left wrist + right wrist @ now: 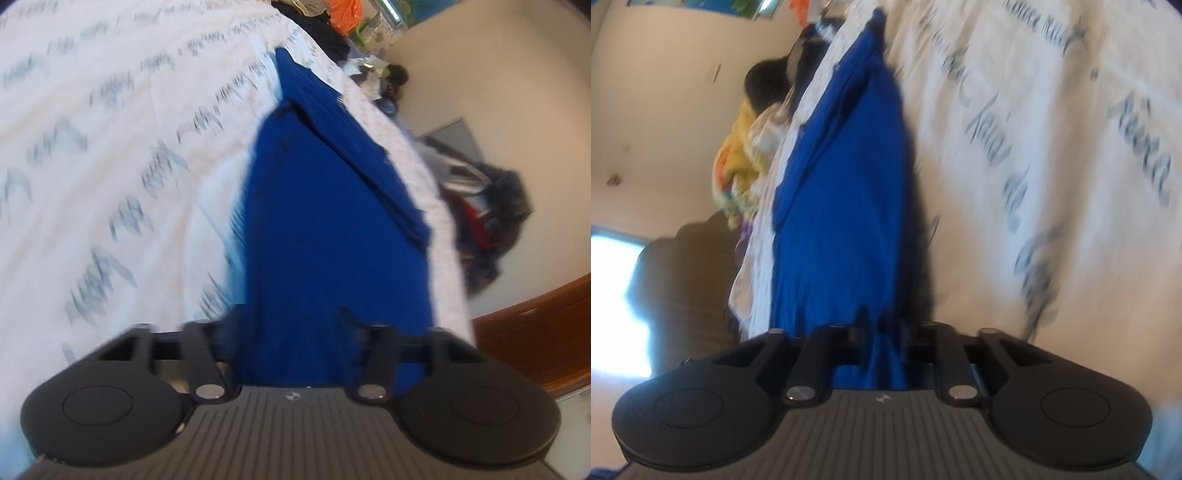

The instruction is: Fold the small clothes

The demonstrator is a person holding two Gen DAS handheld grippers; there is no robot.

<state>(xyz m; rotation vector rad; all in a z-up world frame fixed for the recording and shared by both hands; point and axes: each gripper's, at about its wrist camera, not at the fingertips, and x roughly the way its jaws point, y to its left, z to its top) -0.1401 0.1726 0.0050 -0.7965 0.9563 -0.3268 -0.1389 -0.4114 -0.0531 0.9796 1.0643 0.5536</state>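
Blue garment lies stretched along the edge of the bed, on the white bedsheet with grey script print. One flap is already folded over along its long side, so in my read the fold is mid-way, not finished.

Left claw: jaws stand wide apart, blue cloth runs between them, but the pads are not pressing on it. So nothing is gripped on that side.

Right claw: jaws are narrow with a bunched strip of the blue cloth between them. It looks pinched, but both views are motion-blurred and pad contact isn't clean enough to be sure.

Background: pile of clothes on the floor past the bed edge, yellow patterned fabric in the right view. Neither is touching the garment.

Risks from here:
- Only one end possibly held. Any pull from the right claw would likely drag the garment sideways and undo the folded flap.
- Garment sits right at the mattress edge. A slack end could slide off towards the floor pile.
- If the right pinch has caught sheet along with cloth, lifting would ruck the bedsheet and skew the fold line.
- The left claw closing low could grab the sheet rather than the garment.
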